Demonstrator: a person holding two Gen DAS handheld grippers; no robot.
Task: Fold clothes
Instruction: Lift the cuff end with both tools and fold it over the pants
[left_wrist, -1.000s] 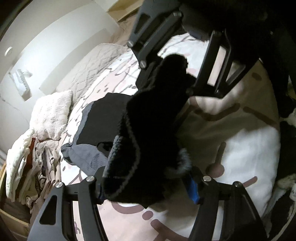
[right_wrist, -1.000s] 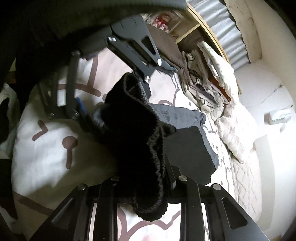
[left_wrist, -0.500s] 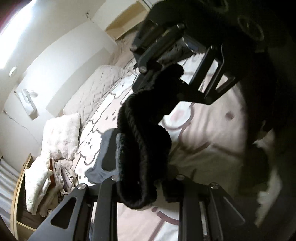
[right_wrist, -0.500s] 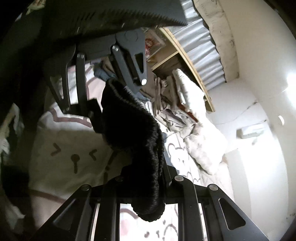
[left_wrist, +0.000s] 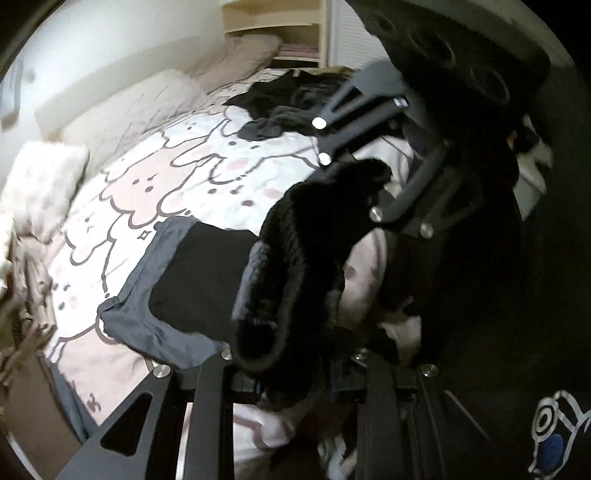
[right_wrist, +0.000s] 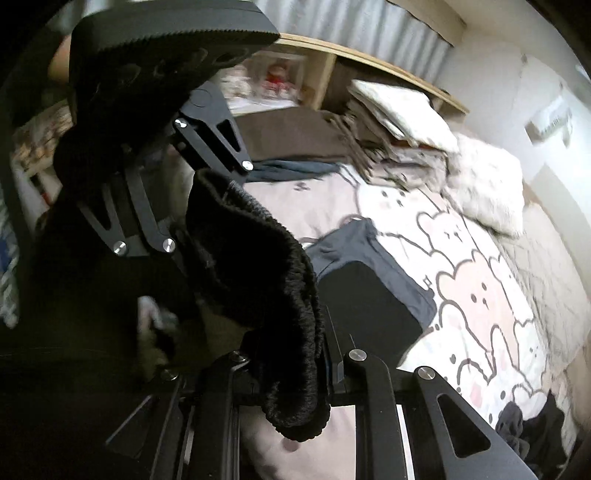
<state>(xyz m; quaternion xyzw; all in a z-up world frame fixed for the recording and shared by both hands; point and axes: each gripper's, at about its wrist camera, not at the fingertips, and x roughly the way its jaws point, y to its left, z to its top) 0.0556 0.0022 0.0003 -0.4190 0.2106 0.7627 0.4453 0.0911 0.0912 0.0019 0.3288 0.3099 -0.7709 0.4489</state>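
A black knitted garment (left_wrist: 295, 273) hangs in the air between my two grippers, above the bed. My left gripper (left_wrist: 295, 373) is shut on one end of it. My right gripper (right_wrist: 291, 365) is shut on the other end (right_wrist: 273, 295). Each gripper shows in the other's view, the right one in the left wrist view (left_wrist: 373, 166) and the left one in the right wrist view (right_wrist: 195, 184). A folded grey and black garment (left_wrist: 177, 288) lies flat on the bed below; it also shows in the right wrist view (right_wrist: 369, 288).
The bed has a white and pink bear-print cover (left_wrist: 155, 184). A heap of dark clothes (left_wrist: 291, 99) lies at its far end. A fluffy white pillow (right_wrist: 484, 184) and stacked light clothes (right_wrist: 391, 114) sit by a wooden shelf (right_wrist: 369, 59).
Both grippers have swung round with the black garment still between them. The views now face along the bed, and the folded garment and dark heap have come into sight.
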